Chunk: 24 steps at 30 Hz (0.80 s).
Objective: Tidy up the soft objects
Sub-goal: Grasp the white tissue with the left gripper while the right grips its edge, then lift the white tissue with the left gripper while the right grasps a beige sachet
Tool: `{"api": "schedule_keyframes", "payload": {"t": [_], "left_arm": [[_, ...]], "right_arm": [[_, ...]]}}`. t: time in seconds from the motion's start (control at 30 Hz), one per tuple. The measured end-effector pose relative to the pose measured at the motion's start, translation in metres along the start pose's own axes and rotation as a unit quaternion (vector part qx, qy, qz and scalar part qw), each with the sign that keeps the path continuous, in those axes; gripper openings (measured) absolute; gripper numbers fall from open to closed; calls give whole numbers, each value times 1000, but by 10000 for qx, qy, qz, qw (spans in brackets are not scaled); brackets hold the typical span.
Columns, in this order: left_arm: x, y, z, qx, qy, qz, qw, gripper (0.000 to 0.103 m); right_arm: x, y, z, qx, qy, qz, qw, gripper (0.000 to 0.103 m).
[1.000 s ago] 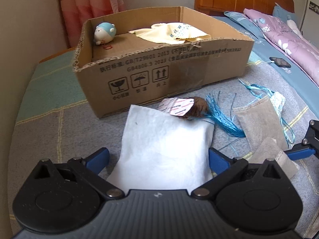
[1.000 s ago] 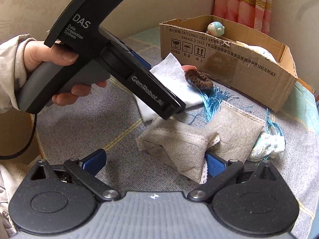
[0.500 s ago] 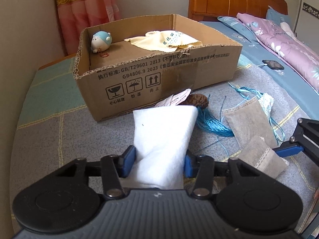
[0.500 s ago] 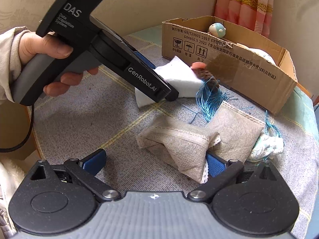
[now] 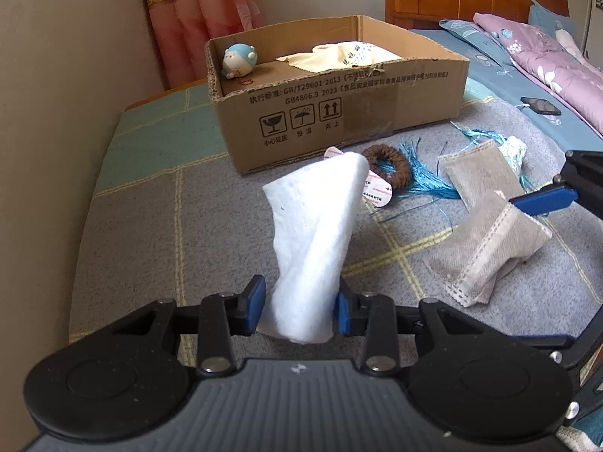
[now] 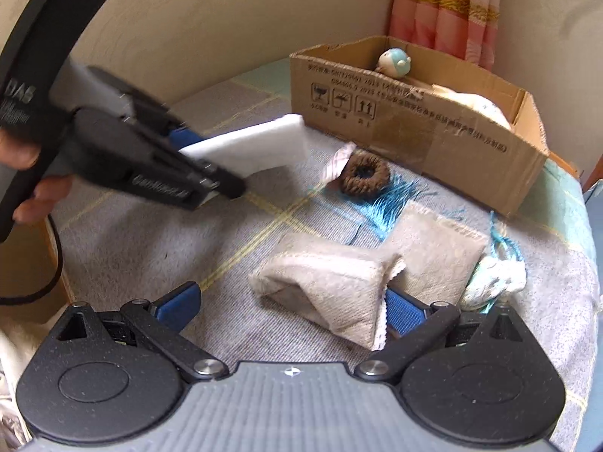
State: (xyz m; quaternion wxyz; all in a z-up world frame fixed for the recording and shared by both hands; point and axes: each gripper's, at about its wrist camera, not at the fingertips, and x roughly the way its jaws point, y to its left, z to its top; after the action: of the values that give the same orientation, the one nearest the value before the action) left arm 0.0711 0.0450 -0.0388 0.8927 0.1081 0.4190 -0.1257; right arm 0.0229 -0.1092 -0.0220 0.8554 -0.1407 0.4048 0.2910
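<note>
A soft white pad (image 5: pixel 320 226) hangs lifted off the bed, pinched at its near end by my left gripper (image 5: pixel 297 310), whose jaws are still closing on it. The right wrist view shows the same pad (image 6: pixel 256 143) sticking out of that gripper (image 6: pixel 211 165) toward the open cardboard box (image 5: pixel 339 113). My right gripper (image 6: pixel 292 305) stands open low over a beige fabric pouch (image 6: pixel 328 278), one finger on each side without pressing. A second pouch (image 6: pixel 437 260) lies just beyond.
A brown woven ring (image 5: pixel 388 165) with blue tassel threads (image 5: pixel 422 184) lies before the box. In the box sit a small blue-white plush toy (image 5: pixel 239 60) and a yellow cloth (image 5: pixel 339 58). A white-blue bundle (image 6: pixel 493 280) lies right; a phone (image 5: pixel 541 105) lies on the bed.
My left gripper went from wide open to closed on the white pad and raised it off the bed, uncovering the brown ring. The right gripper has stayed put.
</note>
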Motion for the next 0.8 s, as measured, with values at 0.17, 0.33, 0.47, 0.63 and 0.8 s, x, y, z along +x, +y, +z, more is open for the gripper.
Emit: {"api": "schedule_keyframes", "payload": {"t": [0.17, 0.33, 0.47, 0.63, 0.8], "left_arm": [[0, 1, 2, 13, -35, 29, 10000, 69], [4, 1, 11, 68, -31, -210, 9998, 69], [2, -5, 20, 244, -98, -333, 9991, 70], [6, -6, 27, 304, -95, -357, 9989, 67], [12, -3, 23, 235, 7, -394, 9989, 39]], "right_arm": [[5, 5, 6, -244, -53, -261, 9993, 103], [3, 3, 8, -210, -53, -256, 9994, 103], [2, 3, 6, -178, -30, -299, 9994, 103], [-1, 1, 5, -131, -77, -246, 9996, 103], [-2, 1, 4, -134, -116, -238, 9996, 103]]}}
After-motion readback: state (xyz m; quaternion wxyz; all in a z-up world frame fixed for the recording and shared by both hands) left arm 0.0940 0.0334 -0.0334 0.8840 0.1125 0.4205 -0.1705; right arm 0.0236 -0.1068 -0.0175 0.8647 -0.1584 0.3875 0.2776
